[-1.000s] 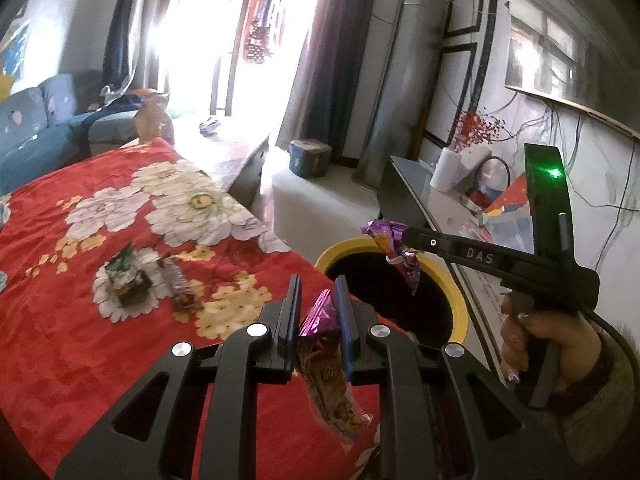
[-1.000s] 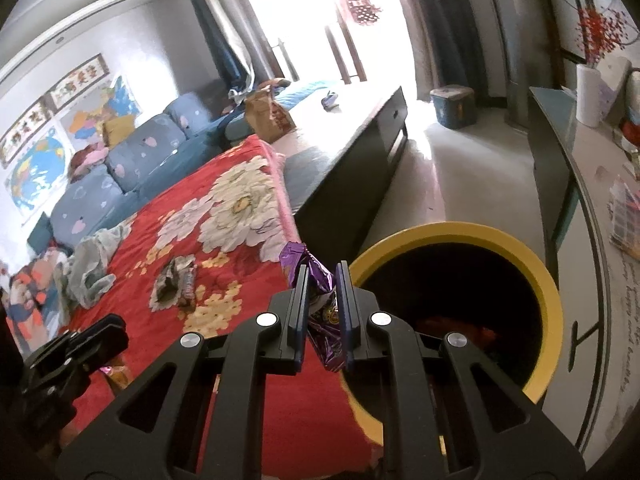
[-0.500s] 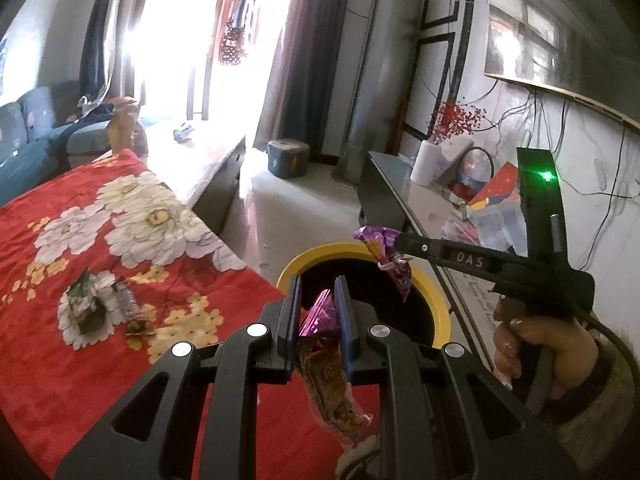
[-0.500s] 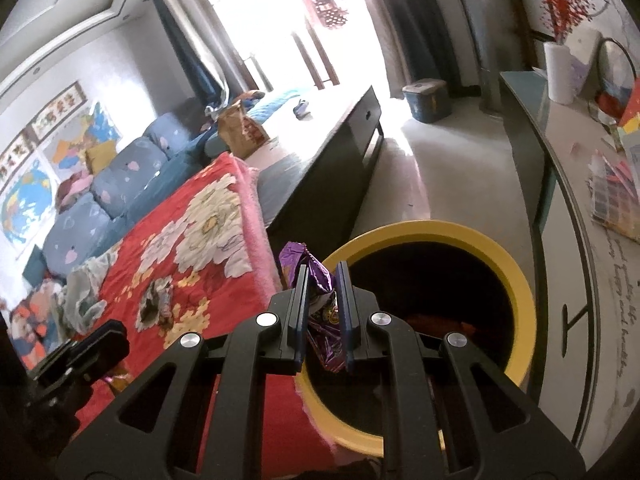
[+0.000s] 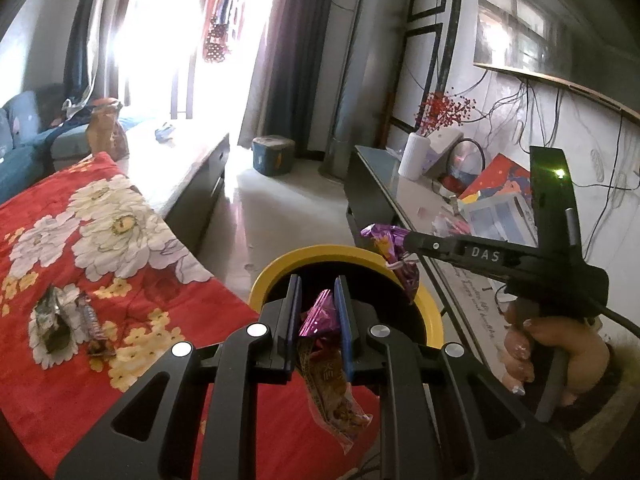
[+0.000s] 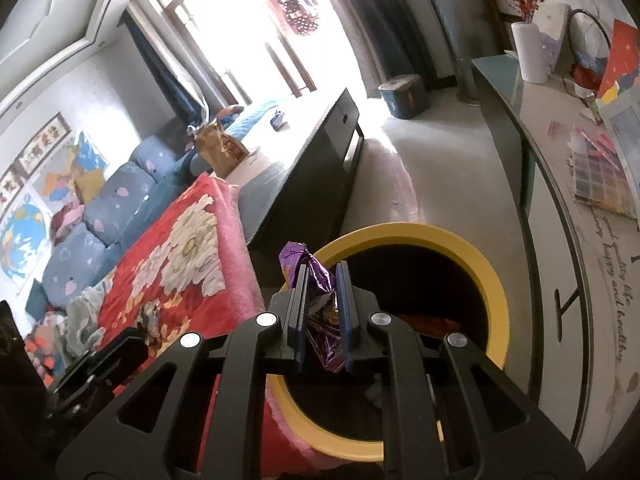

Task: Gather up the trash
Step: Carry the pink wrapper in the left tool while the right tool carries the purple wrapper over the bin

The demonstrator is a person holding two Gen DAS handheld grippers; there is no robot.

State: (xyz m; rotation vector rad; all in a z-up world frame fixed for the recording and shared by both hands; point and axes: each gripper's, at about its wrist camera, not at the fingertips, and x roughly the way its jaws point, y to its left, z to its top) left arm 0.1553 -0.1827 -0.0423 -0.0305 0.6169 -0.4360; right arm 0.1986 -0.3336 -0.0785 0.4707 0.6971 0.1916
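Observation:
My left gripper (image 5: 317, 286) is shut on a pink and orange snack wrapper (image 5: 328, 376) that hangs below the jaws at the near edge of the yellow-rimmed trash bin (image 5: 430, 312). My right gripper (image 6: 322, 276) is shut on a purple wrapper (image 6: 316, 304) and holds it over the bin's rim (image 6: 490, 276); the right gripper also shows in the left wrist view (image 5: 406, 240) above the bin. Two more wrappers (image 5: 70, 322) lie on the red floral blanket (image 5: 60, 380).
A dark low table (image 5: 188, 172) stands beyond the blanket. A long side cabinet (image 6: 560, 216) with papers, a white vase and a basket runs along the right wall beside the bin. A blue sofa (image 6: 92, 216) is at the left. A small bin (image 5: 273, 155) stands on the floor.
Both grippers moved right toward the bin with their wrappers; the bin now sits closer and more central. Both stay shut.

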